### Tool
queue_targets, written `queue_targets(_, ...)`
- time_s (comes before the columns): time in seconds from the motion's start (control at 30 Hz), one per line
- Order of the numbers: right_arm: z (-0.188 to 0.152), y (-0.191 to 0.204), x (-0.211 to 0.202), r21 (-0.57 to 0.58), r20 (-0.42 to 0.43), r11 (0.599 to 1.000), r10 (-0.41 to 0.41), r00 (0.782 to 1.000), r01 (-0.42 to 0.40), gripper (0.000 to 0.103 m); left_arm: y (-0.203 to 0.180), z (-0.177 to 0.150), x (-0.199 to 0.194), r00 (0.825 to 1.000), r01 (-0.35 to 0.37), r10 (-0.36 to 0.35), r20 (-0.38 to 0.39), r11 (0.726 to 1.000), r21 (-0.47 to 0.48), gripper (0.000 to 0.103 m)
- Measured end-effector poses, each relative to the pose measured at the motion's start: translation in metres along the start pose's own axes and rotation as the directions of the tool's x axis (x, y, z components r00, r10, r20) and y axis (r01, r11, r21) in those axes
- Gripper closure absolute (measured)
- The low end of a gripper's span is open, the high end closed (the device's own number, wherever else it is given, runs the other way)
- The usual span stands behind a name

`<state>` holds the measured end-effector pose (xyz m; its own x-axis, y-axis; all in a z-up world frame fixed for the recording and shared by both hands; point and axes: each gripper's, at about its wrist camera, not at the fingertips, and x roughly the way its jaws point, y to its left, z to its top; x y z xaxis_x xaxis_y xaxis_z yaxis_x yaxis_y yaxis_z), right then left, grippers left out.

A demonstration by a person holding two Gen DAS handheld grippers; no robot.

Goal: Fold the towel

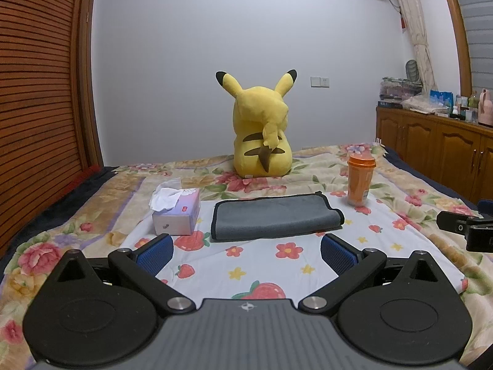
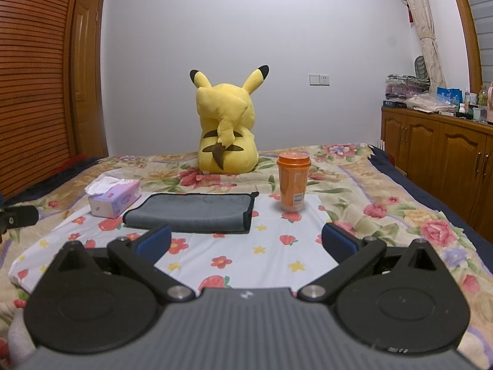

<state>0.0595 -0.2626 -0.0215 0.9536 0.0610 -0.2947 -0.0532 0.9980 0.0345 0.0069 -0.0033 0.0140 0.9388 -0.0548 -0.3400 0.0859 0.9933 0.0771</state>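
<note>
My left gripper (image 1: 245,254) and right gripper (image 2: 246,243) both hover with jaws wide and empty over the bed (image 2: 246,265). The grey towel (image 1: 274,217) lies mid-bed, seemingly already doubled, between tissue box (image 1: 177,212) and orange cup (image 1: 360,182). I judge another fold pending: next, pinch its near corners.

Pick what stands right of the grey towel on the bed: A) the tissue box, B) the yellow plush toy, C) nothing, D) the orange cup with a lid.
D: the orange cup stands upright just right of the grey towel, while the tissue box lies to its left and the plush toy sits behind.
</note>
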Motion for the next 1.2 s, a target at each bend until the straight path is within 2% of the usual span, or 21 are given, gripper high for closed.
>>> queue_targets(1.2,0.0005,0.0003,0.0002,0.002,0.000,1.000,0.001,1.000,-0.001,0.000,-0.0003,-0.0021,0.0006,1.000,-0.001,0.001,-0.001,1.000,0.005,0.000)
